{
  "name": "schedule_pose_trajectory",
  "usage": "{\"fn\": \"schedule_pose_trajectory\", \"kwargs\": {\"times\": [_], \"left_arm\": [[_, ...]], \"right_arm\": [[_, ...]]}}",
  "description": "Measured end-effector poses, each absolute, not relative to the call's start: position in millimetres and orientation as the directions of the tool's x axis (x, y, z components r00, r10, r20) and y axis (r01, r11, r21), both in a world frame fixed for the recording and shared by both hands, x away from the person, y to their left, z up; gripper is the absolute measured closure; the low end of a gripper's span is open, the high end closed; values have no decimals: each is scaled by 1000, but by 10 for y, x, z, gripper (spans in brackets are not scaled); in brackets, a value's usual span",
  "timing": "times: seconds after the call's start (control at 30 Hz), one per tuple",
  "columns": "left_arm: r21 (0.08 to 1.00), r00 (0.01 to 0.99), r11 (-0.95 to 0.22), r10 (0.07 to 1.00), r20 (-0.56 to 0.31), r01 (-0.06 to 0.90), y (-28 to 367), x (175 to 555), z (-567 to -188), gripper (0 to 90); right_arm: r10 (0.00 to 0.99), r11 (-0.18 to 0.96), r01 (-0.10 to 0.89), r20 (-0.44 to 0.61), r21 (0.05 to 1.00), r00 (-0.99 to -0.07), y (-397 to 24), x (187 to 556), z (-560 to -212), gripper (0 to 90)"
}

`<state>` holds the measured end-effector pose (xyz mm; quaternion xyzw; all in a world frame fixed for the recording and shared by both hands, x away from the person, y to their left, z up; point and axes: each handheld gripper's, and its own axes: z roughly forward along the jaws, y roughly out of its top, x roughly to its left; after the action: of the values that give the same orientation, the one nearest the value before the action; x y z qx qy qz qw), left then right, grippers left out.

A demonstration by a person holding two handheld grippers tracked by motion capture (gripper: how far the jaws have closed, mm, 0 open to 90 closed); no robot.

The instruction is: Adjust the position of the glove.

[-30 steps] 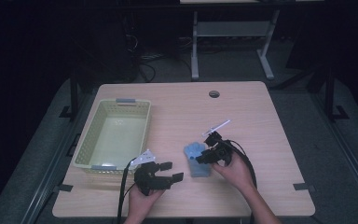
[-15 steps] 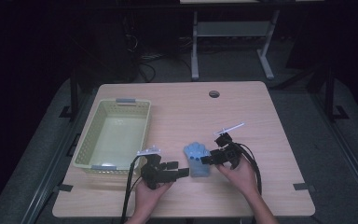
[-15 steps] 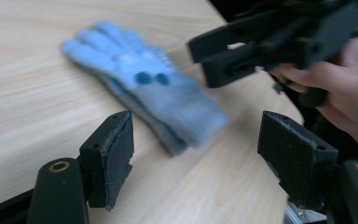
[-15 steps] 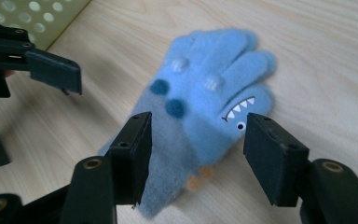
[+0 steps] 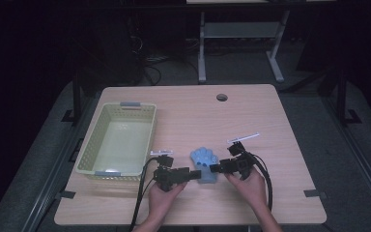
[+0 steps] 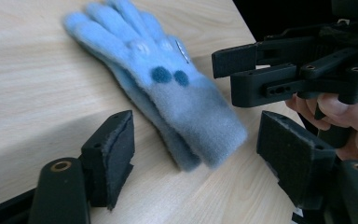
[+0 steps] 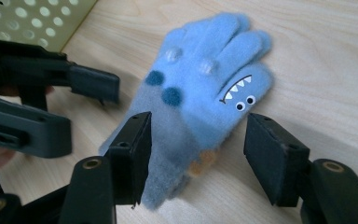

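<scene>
A pair of light blue fleece gloves [image 5: 204, 164] lies stacked flat on the wooden table [image 5: 251, 111], fingers pointing away from the person. The top glove [image 7: 205, 93] has dark blue dots and a toothy monster face. My left gripper [image 5: 193, 174] is at the cuff from the left. It stands open, its pads [image 6: 114, 144] clear of the cuff [image 6: 205, 130]. My right gripper [image 5: 215, 168] comes in from the right, open. Its jaws have just been opening. The cuff [image 7: 177, 154] lies between them with both pads [image 7: 137, 149] apart from it.
A pale green perforated basket [image 5: 88, 147] sits on the left half of the table, nothing inside; its corner [image 7: 28, 18] is close behind the left gripper. A round cable hole [image 5: 221, 97] is at the table's far middle. Cables trail from both grippers toward the near edge.
The left gripper has slid right up to the gloves' cuff. The right gripper has drawn a little right and toward the near edge. The gloves now rest flat between the two.
</scene>
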<state>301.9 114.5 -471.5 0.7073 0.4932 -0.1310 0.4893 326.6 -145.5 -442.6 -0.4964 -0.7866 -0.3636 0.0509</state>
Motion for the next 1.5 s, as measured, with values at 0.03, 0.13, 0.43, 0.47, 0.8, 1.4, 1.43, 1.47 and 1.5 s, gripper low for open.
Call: {"fn": "schedule_pose_trajectory", "kwargs": {"times": [0.03,0.13,0.43,0.47,0.8,1.4,1.43,1.47,1.5], "left_arm": [[548,467,-38,575,-672,836,1108,3027,-4725,291],[542,460,-39,582,-671,839,1091,3045,-4740,304],[526,451,-47,583,-675,849,1058,3101,-4791,405],[526,451,-47,583,-675,849,1058,3101,-4791,412],[517,458,-66,569,-683,853,1020,3138,-4823,522],[483,436,-65,545,-716,873,990,3230,-4881,667],[483,436,-65,545,-716,873,990,3230,-4881,673],[477,430,-56,536,-726,877,990,3244,-4896,679],[475,428,-55,531,-731,878,996,3255,-4905,684]], "right_arm": [[742,234,822,451,519,-496,-1460,3258,-4449,415],[739,230,825,460,515,-493,-1460,3244,-4472,420],[738,220,838,477,499,-477,-1425,3240,-4544,463],[738,220,838,477,499,-477,-1425,3240,-4544,463],[738,193,854,502,482,-450,-1405,3226,-4609,493],[699,145,871,574,469,-426,-1395,3217,-4693,644],[692,137,873,585,468,-422,-1401,3221,-4705,657],[688,132,874,592,467,-420,-1403,3223,-4710,670],[685,131,870,592,475,-426,-1405,3226,-4715,680]]}}
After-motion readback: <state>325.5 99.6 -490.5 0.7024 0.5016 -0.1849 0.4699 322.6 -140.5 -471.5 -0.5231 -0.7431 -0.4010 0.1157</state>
